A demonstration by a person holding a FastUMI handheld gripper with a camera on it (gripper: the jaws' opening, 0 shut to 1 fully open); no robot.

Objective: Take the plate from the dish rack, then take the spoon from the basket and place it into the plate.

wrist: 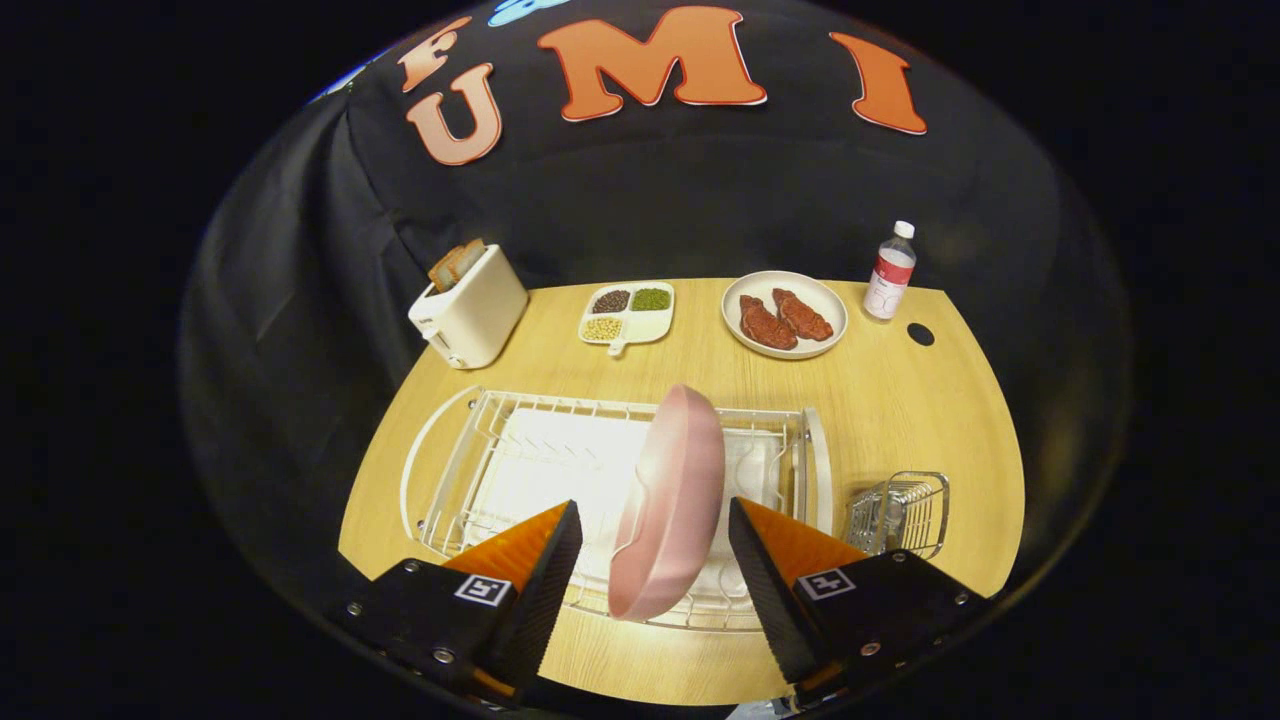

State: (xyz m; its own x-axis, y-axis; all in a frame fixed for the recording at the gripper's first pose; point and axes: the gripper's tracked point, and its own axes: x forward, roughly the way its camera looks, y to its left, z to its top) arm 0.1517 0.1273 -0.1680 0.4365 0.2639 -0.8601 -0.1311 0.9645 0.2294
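Observation:
A pink plate (672, 500) stands on edge in the white wire dish rack (470, 450), its rim pointing toward me. My gripper (655, 545) is open, with one orange-and-black finger on each side of the plate's near edge; neither pad touches it. To the right of the rack sits a small wire basket (900, 512) with a pale spoon handle (893, 512) faintly visible inside.
Along the far side of the wooden table (900, 400) stand a white toaster (470, 305) with bread in it, a divided dish of beans (628, 312), a plate with two pieces of meat (785, 314) and a bottle (889, 272).

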